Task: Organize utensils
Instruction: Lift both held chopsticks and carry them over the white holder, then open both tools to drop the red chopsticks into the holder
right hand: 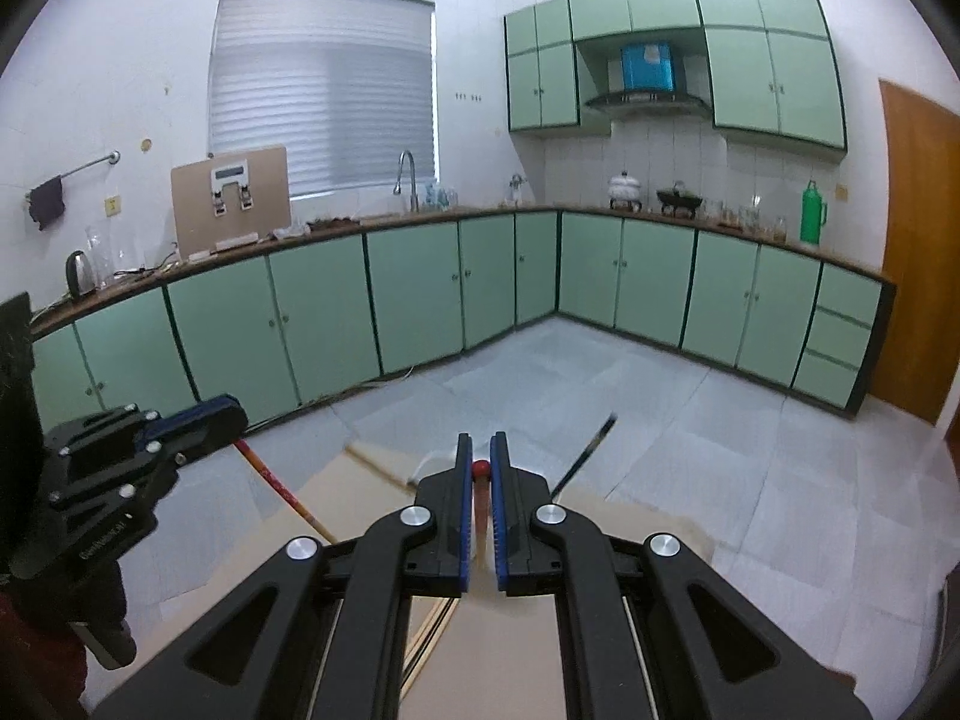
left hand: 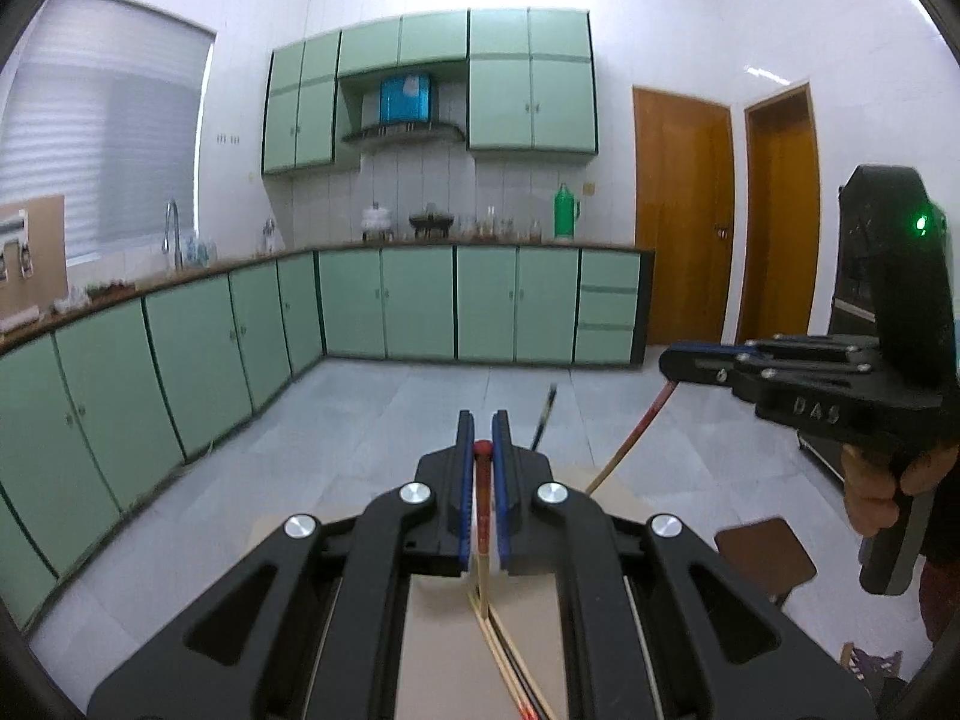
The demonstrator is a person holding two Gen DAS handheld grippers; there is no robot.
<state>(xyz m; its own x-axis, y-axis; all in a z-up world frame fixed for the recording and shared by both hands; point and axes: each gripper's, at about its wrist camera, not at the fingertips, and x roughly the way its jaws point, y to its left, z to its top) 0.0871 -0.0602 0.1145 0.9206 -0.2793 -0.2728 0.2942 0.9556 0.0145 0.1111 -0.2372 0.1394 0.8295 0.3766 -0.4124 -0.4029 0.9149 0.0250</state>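
left gripper [left hand: 483, 438] clamps a red-tipped chopstick [left hand: 482, 498]; right gripper [left hand: 675, 363] grips another red-tipped chopstick [left hand: 630, 438]

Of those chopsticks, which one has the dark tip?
The loose chopstick jutting up just right of the left tongs. Both chopsticks pinched in tongs have red tips.

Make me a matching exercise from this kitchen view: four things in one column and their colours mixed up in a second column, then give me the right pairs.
Things
1. flask on the counter
2. doors
3. box in the nook under the upper cupboards
4. kettle

Colours
A. blue
B. silver and black
C. bright green
D. orange-brown wood

Pairs: 1-C, 2-D, 3-A, 4-B
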